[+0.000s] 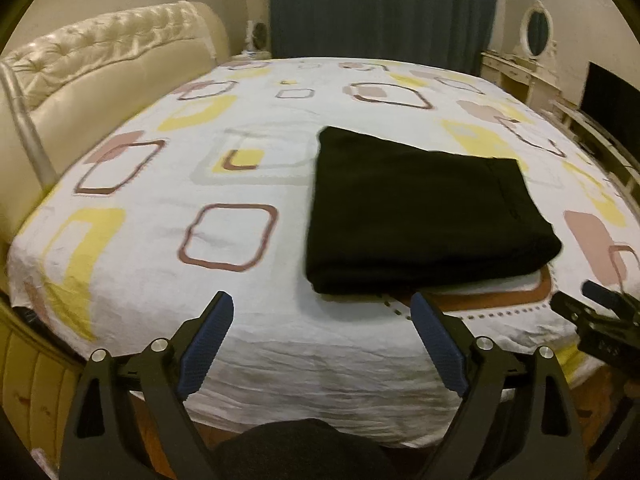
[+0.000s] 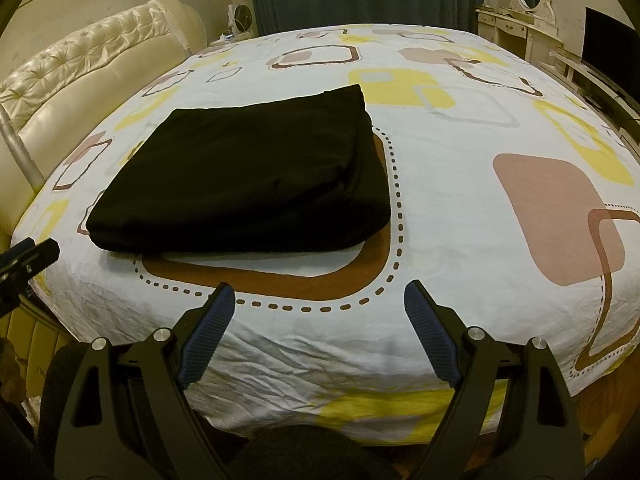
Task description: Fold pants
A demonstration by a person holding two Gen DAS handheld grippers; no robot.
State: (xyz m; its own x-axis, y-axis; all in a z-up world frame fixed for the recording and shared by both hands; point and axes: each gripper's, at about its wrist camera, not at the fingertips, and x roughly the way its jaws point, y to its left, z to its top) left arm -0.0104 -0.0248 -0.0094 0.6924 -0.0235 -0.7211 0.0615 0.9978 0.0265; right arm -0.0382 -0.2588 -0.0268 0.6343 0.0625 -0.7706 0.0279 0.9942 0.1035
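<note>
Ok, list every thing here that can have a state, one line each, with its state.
black pants: folded into a flat rectangle, lying on the bed, untouched.
bedsheet: spread over the bed, wrinkled at the near edge.
left hand-held gripper: open, empty, short of the pants.
right hand-held gripper: open, empty, short of the pants.
curtain: drawn closed.

Two matching tools: left hand-held gripper [image 1: 322, 306] and right hand-held gripper [image 2: 319, 296]. Matte black angular frames with triangular cut-outs in each arm. Four round silver screw heads per tool, two on each side. Fingers [image 1: 210, 344] faced with ribbed dark-blue pads, tapering to blunt tips. Below the frames, a rounded patch of dark grey knit clothing [image 1: 304, 448].
</note>
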